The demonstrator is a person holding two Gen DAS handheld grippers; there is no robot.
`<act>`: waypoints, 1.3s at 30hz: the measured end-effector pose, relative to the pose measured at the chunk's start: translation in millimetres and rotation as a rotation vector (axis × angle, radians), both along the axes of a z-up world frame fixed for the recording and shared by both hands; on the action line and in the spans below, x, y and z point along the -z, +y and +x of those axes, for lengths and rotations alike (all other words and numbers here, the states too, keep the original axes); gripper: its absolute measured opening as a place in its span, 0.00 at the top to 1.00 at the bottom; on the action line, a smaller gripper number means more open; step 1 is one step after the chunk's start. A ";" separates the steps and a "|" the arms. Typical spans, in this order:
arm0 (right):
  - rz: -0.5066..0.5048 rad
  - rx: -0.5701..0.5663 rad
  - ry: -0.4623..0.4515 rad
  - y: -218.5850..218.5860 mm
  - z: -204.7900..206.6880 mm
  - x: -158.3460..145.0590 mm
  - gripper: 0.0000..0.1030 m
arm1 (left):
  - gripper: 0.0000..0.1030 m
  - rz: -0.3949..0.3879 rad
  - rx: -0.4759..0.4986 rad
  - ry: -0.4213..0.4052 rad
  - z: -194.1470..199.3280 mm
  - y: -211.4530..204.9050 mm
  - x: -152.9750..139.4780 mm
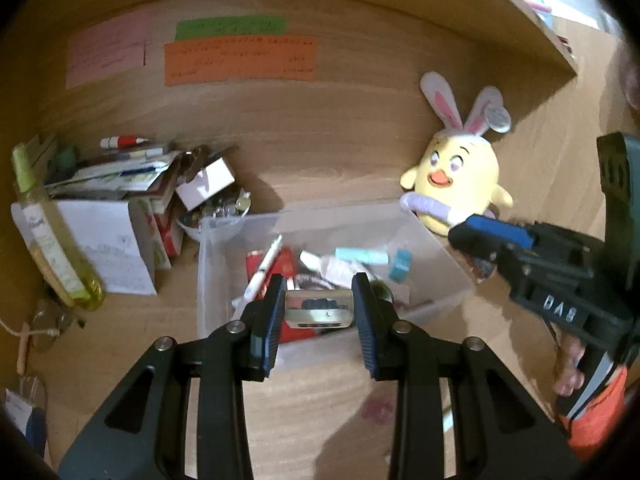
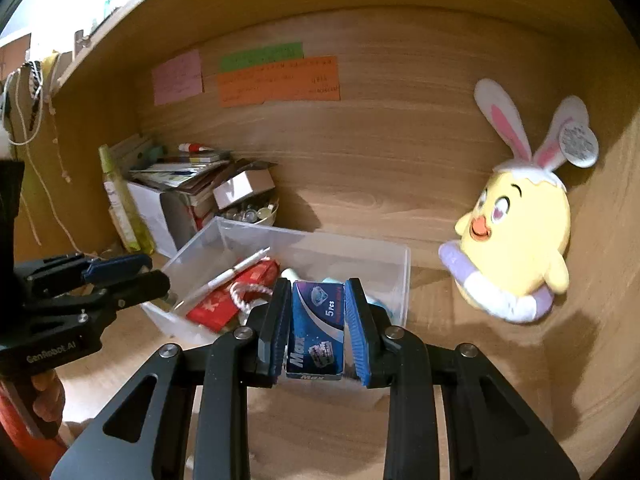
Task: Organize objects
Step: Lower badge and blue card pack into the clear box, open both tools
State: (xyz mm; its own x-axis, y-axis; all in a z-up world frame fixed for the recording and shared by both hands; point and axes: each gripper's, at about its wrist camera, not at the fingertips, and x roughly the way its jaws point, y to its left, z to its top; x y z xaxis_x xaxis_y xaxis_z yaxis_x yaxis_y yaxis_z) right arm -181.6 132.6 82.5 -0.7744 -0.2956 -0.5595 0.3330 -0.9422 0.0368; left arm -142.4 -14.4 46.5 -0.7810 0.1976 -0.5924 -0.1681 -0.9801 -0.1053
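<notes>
The left gripper (image 1: pixel 319 312) pinches a shiny metal piece (image 1: pixel 319 307) and the right gripper (image 2: pixel 318 322) clamps a blue "Max" box (image 2: pixel 317 330); both hang over the near rim of the clear plastic bin (image 2: pixel 394 268), probably so each item can drop inside. The bin's right half looks less crowded. A chick plush (image 2: pixel 516 240) sits well right, a cluttered pile (image 1: pixel 120 208) left.
</notes>
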 end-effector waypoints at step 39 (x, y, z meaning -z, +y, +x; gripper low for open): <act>0.140 -0.029 -0.161 -25.2 -47.9 55.0 0.58 | 0.42 -0.002 -0.013 -0.132 -57.9 1.3 38.3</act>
State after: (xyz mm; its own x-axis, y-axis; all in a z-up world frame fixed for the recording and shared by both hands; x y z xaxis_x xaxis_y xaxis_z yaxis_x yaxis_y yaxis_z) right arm -229.5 107.4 27.5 -0.6639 -0.2271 -0.7125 0.3609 -0.9318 -0.0393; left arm -200.3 -13.0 8.2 -0.6989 0.1866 -0.6905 -0.1401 -0.9824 -0.1237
